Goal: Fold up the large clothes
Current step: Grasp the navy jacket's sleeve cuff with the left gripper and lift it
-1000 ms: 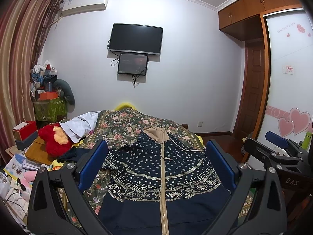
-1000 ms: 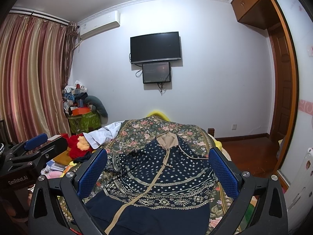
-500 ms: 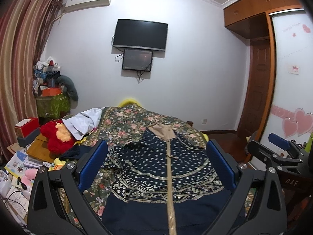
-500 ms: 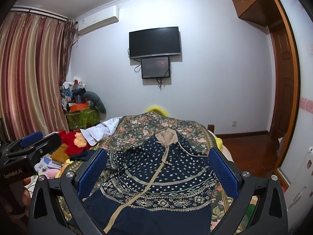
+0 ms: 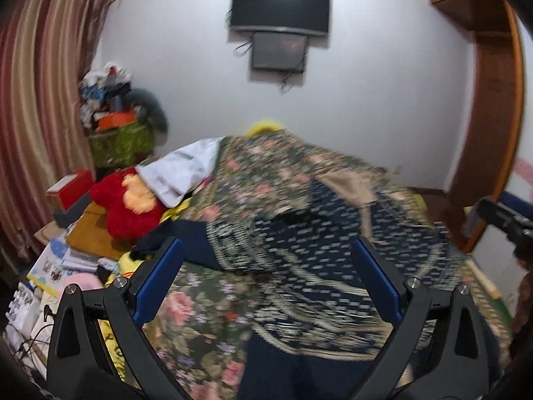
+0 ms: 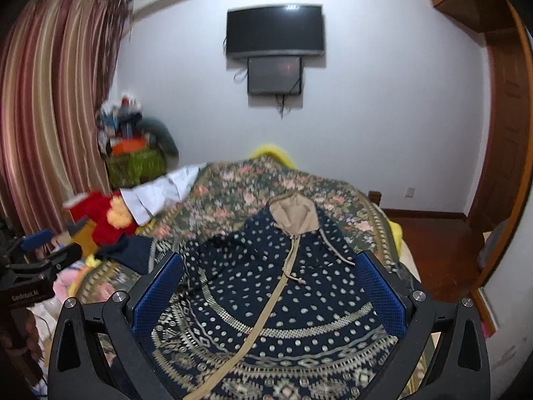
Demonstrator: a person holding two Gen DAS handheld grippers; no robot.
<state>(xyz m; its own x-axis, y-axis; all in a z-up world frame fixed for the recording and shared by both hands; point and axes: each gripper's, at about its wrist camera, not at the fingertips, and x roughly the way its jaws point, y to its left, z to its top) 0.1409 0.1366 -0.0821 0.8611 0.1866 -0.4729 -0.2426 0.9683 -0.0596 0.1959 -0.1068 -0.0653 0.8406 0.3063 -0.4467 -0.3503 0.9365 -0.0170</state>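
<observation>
The navy patterned hooded jacket lies spread, zip up, across the lower centre of the right wrist view on the floral bedspread. Both the left gripper and the right gripper hover with jaws apart, holding nothing. The first fold probably starts at the sleeve (lower left of centre): pinch the cuff only, not the bedspread.

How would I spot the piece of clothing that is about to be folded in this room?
Look below the wall television to the bed with the floral bedspread. Spread flat on it lies the navy hooded jacket. Unlike the white garment and red plush toy beside the bed, it has pale dots, a tan hood and a tan zip strip.
</observation>
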